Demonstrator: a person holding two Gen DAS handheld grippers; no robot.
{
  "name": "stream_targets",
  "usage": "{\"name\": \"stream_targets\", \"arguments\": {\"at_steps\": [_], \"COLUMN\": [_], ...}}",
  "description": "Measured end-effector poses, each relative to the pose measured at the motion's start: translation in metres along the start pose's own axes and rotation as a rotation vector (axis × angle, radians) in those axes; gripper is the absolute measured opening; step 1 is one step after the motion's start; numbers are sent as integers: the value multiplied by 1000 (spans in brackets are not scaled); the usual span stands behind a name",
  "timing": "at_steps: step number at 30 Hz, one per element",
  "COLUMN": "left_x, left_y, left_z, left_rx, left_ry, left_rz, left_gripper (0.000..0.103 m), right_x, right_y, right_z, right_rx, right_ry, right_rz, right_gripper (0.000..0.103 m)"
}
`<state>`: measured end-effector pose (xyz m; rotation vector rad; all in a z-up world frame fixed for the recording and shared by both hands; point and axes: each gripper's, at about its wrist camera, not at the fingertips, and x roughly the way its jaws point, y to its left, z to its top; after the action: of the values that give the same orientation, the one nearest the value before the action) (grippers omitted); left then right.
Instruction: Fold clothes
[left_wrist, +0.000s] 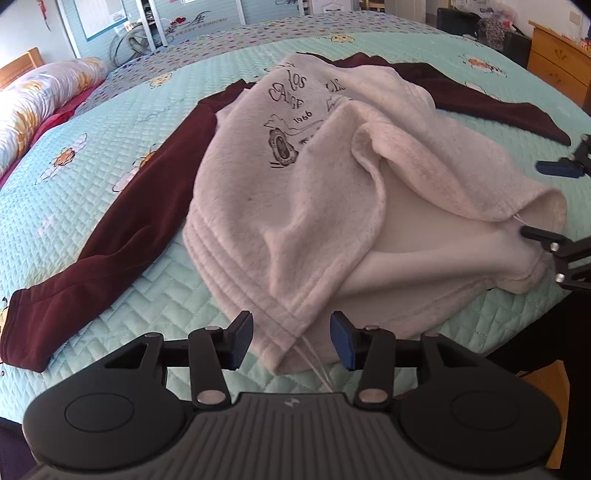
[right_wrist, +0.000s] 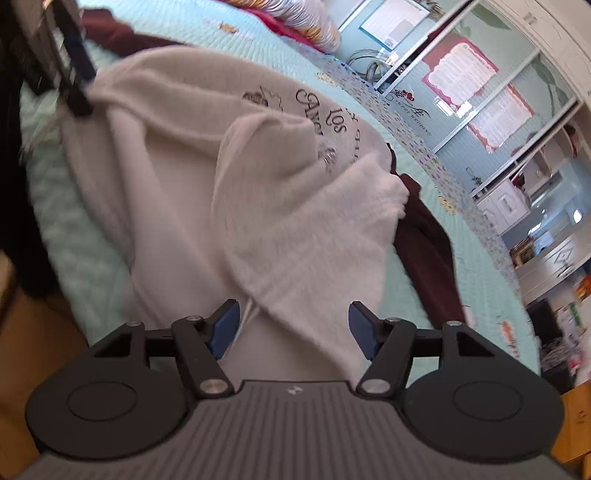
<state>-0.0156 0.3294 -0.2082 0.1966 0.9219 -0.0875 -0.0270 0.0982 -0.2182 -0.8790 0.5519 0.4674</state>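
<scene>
Quilted mint bedspread (left_wrist: 110, 229) bears a cream sweatshirt (left_wrist: 266, 192) with maroon sleeves (left_wrist: 140, 206), crumpled at its near edge. Left gripper (left_wrist: 292, 341) stands part open, the sweatshirt's hem corner between its pads, untouched. Right gripper (right_wrist: 293, 330) stands wider, jaws apart around a cream fold, no pad pressing.

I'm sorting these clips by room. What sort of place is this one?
Most likely a home bedroom: a sweatshirt lies on a bed with a quilted mint bedspread, a floral pillow sits at its head, and a wooden dresser stands alongside.
</scene>
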Motion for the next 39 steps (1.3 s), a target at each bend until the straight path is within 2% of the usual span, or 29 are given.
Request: {"name": "stream_targets", "arguments": {"at_steps": [6, 9, 13, 15, 16, 17, 23, 25, 28, 30, 32, 39], "left_x": [2, 1, -3, -6, -7, -8, -16, -14, -7, -1, 6, 28], "left_y": [1, 3, 9, 12, 14, 16, 22, 12, -14, -27, -33, -37], "left_z": [1, -1, -3, -4, -4, -4, -4, -4, -3, -3, 0, 1], "left_rx": [-38, -38, -58, -68, -77, -89, -114, -40, 116, 198, 235, 277], "left_ry": [-6, 2, 4, -4, -11, -18, -60, -61, -54, -42, -29, 32], "left_rz": [-7, 0, 6, 3, -3, -11, -36, -4, 75, 126, 168, 268], "left_gripper": [49, 49, 50, 50, 50, 50, 50, 50, 50, 51, 51, 55], "right_x": [8, 20, 32, 27, 25, 21, 8, 15, 26, 29, 29, 29], "right_y": [7, 19, 12, 2, -3, -7, -52, -62, -72, -72, -68, -61], "right_z": [1, 15, 24, 24, 23, 22, 14, 10, 3, -1, -5, -3], "right_rx": [-38, -67, 5, 62, 90, 119, 418, 486, 613, 663, 679, 678], "right_ry": [-2, -42, -63, -77, -84, -95, -163, -147, -113, -100, -99, -90], "right_rz": [-19, -74, -115, -113, -113, -112, -96, -102, -60, -44, -37, -24], "right_gripper": [67, 67, 65, 46, 24, 11, 10, 10, 10, 11, 11, 14]}}
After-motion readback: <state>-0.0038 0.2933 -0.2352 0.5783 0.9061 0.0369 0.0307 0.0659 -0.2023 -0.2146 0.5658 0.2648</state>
